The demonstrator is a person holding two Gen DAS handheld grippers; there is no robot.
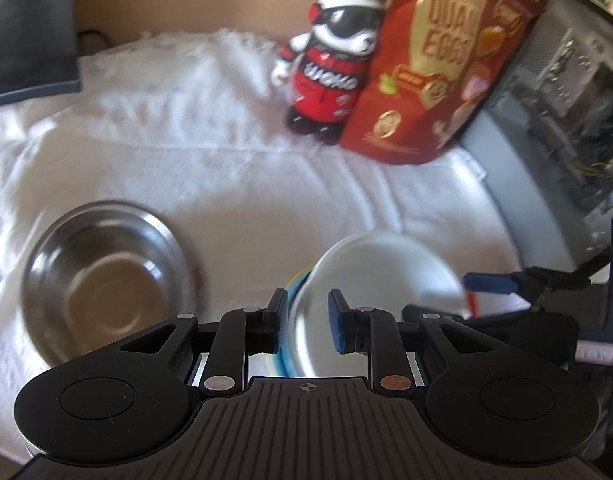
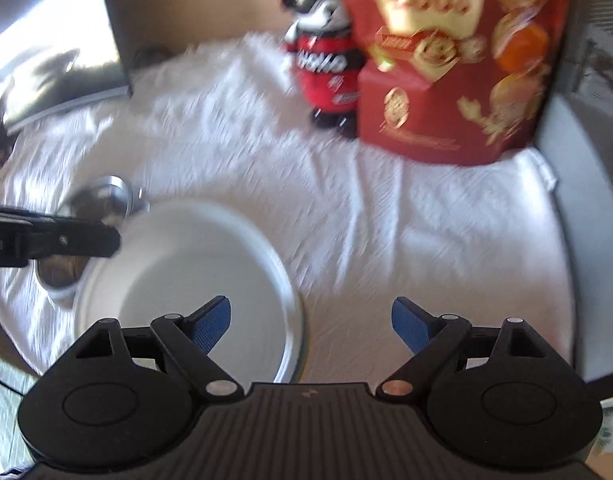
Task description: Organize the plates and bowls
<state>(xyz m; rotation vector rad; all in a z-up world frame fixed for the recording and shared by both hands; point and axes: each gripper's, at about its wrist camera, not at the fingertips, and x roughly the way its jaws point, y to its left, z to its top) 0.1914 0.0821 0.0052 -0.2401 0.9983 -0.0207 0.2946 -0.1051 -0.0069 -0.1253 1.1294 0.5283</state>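
Observation:
A white bowl (image 1: 386, 276) sits nested on a blue-rimmed dish (image 1: 296, 284) on the white cloth. My left gripper (image 1: 306, 320) is narrowed across the bowl's near rim, one pad on each side; contact is not clear. A steel bowl (image 1: 106, 276) stands to its left. In the right wrist view the white bowl (image 2: 194, 276) lies at lower left, the steel bowl (image 2: 102, 200) behind it. My right gripper (image 2: 310, 324) is open and empty, just right of the white bowl's rim.
A panda figure (image 1: 330, 64) and a red quail-egg bag (image 1: 438, 60) stand at the back of the cloth (image 1: 186, 140). A grey appliance (image 1: 566, 112) lines the right side. A dark flat object (image 1: 26, 28) lies at back left.

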